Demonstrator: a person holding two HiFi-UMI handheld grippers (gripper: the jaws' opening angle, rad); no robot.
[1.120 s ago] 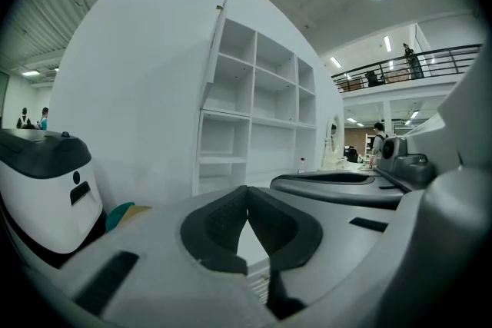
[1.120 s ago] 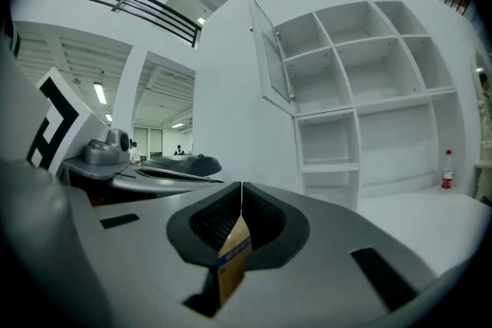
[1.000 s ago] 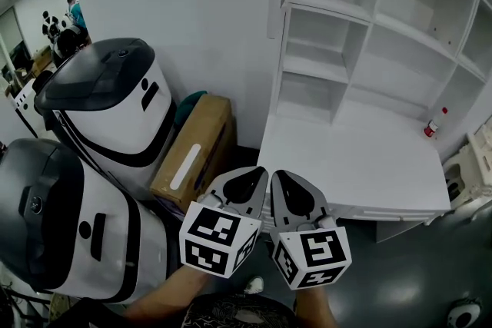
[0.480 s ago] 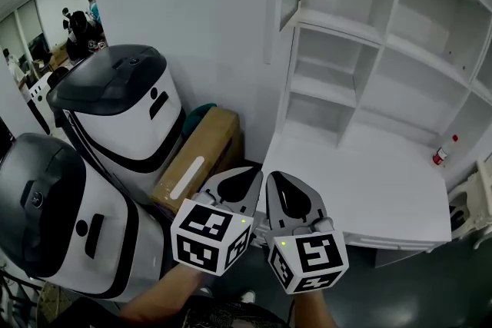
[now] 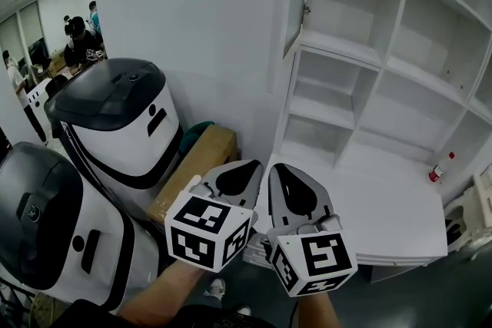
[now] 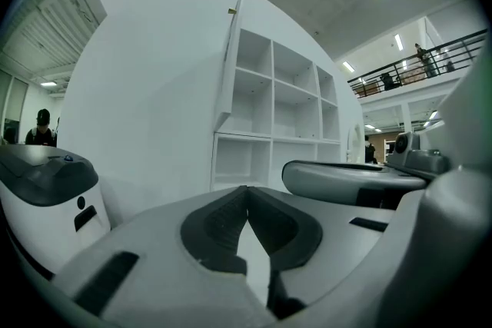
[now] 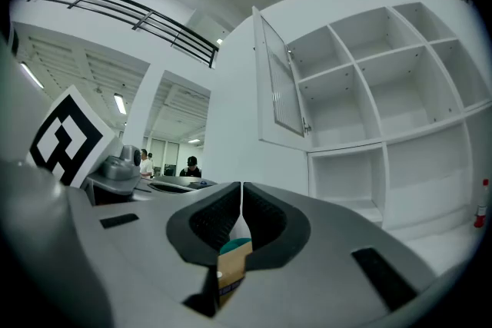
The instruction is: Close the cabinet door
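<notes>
While the cabinet door (image 5: 295, 11) is hanging open, the left gripper (image 5: 247, 167) and right gripper (image 5: 278, 169) are sitting pinched shut, empty.

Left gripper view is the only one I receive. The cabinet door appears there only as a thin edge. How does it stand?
Observer: The right gripper view shows the face of the cabinet door. It is swung out to the left, wide open.
Operator: Is the other gripper closed?
Observer: Yes, the right gripper has its jaws together and holds nothing.
Operator: Is anything standing lower down?
Observer: A red-capped bottle stands at the right end of the desk.
</notes>
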